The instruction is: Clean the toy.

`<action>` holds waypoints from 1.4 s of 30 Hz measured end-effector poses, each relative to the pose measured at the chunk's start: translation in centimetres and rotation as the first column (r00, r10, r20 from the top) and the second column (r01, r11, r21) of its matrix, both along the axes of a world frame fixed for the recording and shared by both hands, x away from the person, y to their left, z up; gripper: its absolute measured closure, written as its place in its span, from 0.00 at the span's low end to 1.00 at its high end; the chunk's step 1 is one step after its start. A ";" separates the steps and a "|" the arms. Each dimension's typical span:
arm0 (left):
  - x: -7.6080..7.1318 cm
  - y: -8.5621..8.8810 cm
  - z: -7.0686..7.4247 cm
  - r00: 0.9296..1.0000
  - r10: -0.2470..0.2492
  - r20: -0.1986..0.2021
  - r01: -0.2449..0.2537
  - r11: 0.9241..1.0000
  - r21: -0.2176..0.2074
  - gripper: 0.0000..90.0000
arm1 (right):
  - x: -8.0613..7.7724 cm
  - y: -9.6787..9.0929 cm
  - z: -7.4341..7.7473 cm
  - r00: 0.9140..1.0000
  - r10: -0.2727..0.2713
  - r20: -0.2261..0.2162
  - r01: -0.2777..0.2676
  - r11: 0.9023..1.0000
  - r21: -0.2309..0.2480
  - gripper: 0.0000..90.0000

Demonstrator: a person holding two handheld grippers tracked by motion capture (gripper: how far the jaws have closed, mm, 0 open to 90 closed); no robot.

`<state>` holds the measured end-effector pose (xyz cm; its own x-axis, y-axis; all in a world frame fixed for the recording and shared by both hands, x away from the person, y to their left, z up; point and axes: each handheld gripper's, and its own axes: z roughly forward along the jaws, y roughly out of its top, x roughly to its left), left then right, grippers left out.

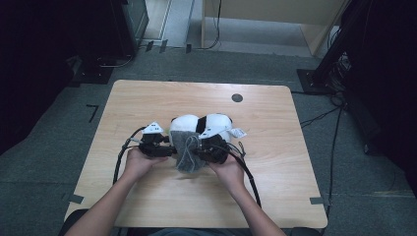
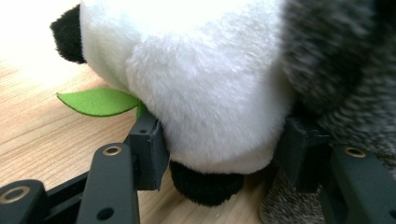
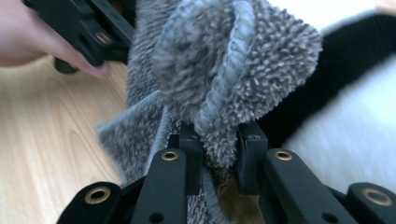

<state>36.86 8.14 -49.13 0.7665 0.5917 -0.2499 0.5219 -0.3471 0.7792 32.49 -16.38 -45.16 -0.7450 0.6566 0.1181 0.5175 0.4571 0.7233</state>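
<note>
A black-and-white panda plush (image 1: pixel 199 125) lies in the middle of the wooden table (image 1: pixel 275 167). A grey fuzzy cloth (image 1: pixel 187 156) hangs over its near side. My left gripper (image 1: pixel 171 150) comes in from the left. In the left gripper view its jaws press on either side of the panda's white body (image 2: pixel 201 84), with a green felt leaf (image 2: pixel 98 101) sticking out beside the left pad. My right gripper (image 1: pixel 200 150) comes in from the right. It (image 3: pixel 219 154) is shut on a bunched fold of the grey cloth (image 3: pixel 224 70), beside the panda (image 3: pixel 345 135). The left gripper's body (image 3: pixel 88 28) shows beyond.
A small white tag (image 1: pixel 238 132) sticks out at the panda's right. A dark round grommet (image 1: pixel 237 98) sits in the tabletop near the far edge. Black cables (image 1: pixel 118 164) trail from both grippers toward the near edge. Dark stands and cables lie on the floor around the table.
</note>
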 end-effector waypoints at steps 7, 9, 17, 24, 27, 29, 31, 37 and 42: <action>0.0 -0.1 0.0 1.000 -0.001 -0.005 0.001 1.000 -0.006 0.47 | -0.8 -1.2 -0.5 1.000 -0.011 0.009 0.012 0.999 -0.035 0.86; 0.0 0.0 0.0 1.000 -0.001 -0.006 0.001 1.000 -0.007 0.47 | -1.0 -1.4 -0.2 1.000 -0.017 0.016 0.018 0.999 -0.050 0.86; 0.1 0.0 0.0 1.000 0.001 -0.006 -0.001 1.000 -0.008 0.46 | -1.8 -3.0 0.9 0.999 -0.043 0.029 0.045 0.998 -0.052 0.86; 0.1 -0.1 0.0 1.000 0.007 -0.006 -0.007 1.000 -0.008 0.46 | -2.2 -4.9 1.9 0.997 -0.073 0.041 0.074 0.996 -0.040 0.86; 0.1 -0.1 0.0 1.000 0.010 -0.002 -0.010 1.000 -0.006 0.45 | -2.4 -5.8 2.2 0.995 -0.089 0.042 0.091 0.995 -0.033 0.86; 0.2 -0.1 0.0 1.000 0.010 -0.002 -0.010 1.000 -0.005 0.45 | -2.5 -6.5 2.5 0.994 -0.100 0.044 0.101 0.994 -0.026 0.86; 0.2 -0.2 0.0 1.000 0.012 0.001 -0.012 1.000 -0.005 0.44 | -2.7 -7.2 2.7 0.992 -0.116 0.043 0.117 0.993 -0.021 0.86; 0.2 -0.2 -0.1 1.000 0.012 0.006 -0.012 1.000 -0.005 0.42 | -2.9 -9.1 3.0 0.986 -0.161 0.035 0.161 0.987 -0.012 0.86; 0.2 -0.3 -0.1 1.000 0.013 0.010 -0.013 1.000 -0.006 0.41 | -2.8 -10.7 3.1 0.981 -0.192 0.027 0.192 0.981 -0.001 0.86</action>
